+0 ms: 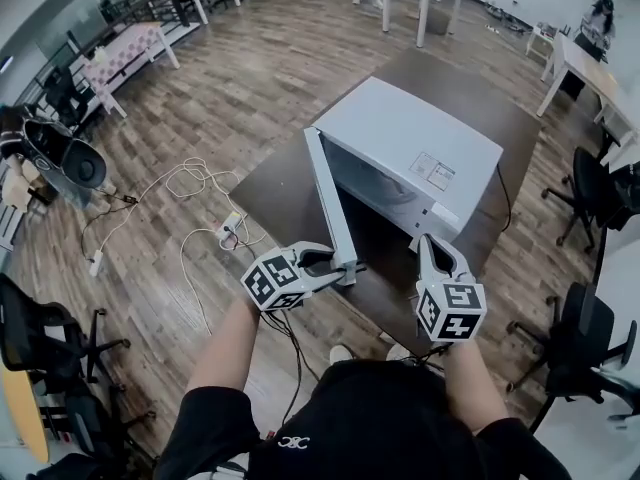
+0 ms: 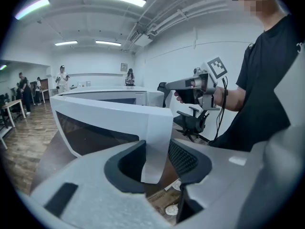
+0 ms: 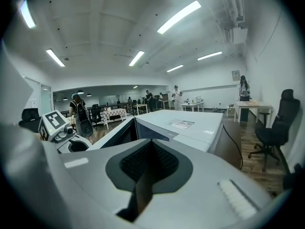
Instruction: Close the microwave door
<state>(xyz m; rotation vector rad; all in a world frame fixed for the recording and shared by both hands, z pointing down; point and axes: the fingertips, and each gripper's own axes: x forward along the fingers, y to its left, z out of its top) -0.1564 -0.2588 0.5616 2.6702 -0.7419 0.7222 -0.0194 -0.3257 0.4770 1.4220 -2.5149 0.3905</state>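
A white microwave (image 1: 410, 153) stands on a dark brown table (image 1: 280, 183), its door (image 1: 328, 193) swung out towards me. My left gripper (image 1: 345, 266) is at the door's free edge. In the left gripper view the door edge (image 2: 155, 147) fills the gap between the jaws, and both dark pads (image 2: 186, 159) lie against it. My right gripper (image 1: 430, 240) hovers by the microwave's front right corner. Its jaws are shut with nothing between them. From the right gripper (image 3: 150, 149), the microwave's top (image 3: 186, 125) lies straight ahead.
White cables and a power strip (image 1: 225, 230) trail over the wooden floor to the left of the table. Black office chairs stand at right (image 1: 590, 188) and lower right (image 1: 585, 338), another at lower left (image 1: 40, 338). A black cord (image 1: 505, 193) runs off the microwave's right side.
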